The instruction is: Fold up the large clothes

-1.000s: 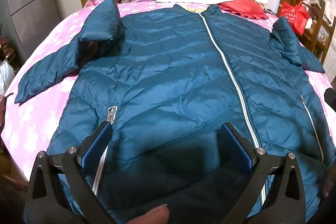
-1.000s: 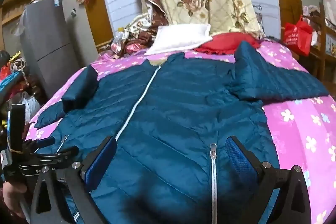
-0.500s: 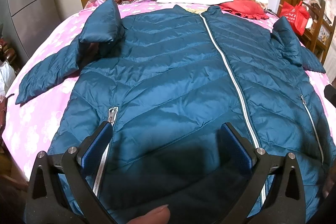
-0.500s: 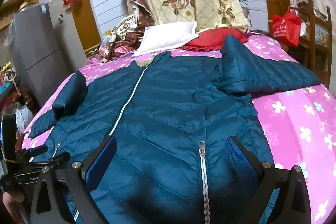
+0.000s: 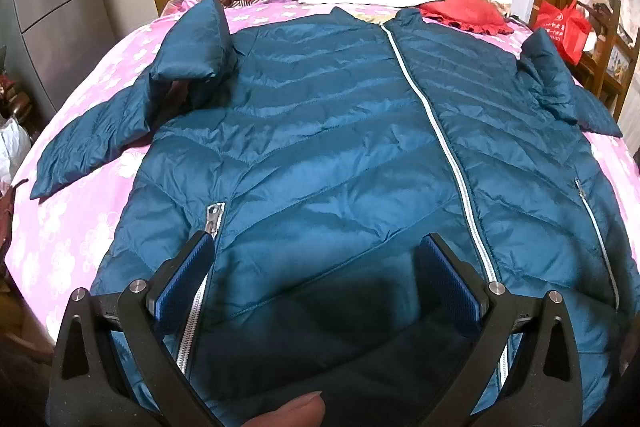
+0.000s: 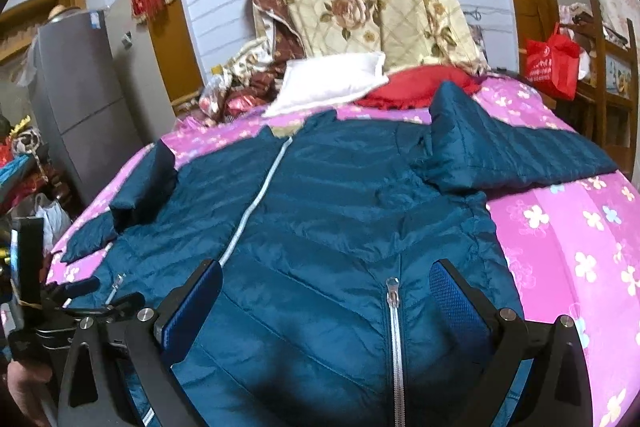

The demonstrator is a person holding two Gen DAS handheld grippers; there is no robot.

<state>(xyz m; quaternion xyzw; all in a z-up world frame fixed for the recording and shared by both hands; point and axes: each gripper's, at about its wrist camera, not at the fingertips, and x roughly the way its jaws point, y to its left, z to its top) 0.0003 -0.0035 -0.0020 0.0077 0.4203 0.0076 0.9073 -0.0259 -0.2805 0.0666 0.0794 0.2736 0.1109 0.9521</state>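
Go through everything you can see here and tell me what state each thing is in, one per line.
Jacket: spread flat, front up, unfolded.
Main zipper: closed.
Left pocket zipper: closed.
Right pocket zipper: closed.
Left sleeve: bent over itself near the shoulder.
Right sleeve: stretched out sideways.
Left gripper: open, holding nothing.
Right gripper: open, holding nothing.
Bed: covered by a pink floral sheet.
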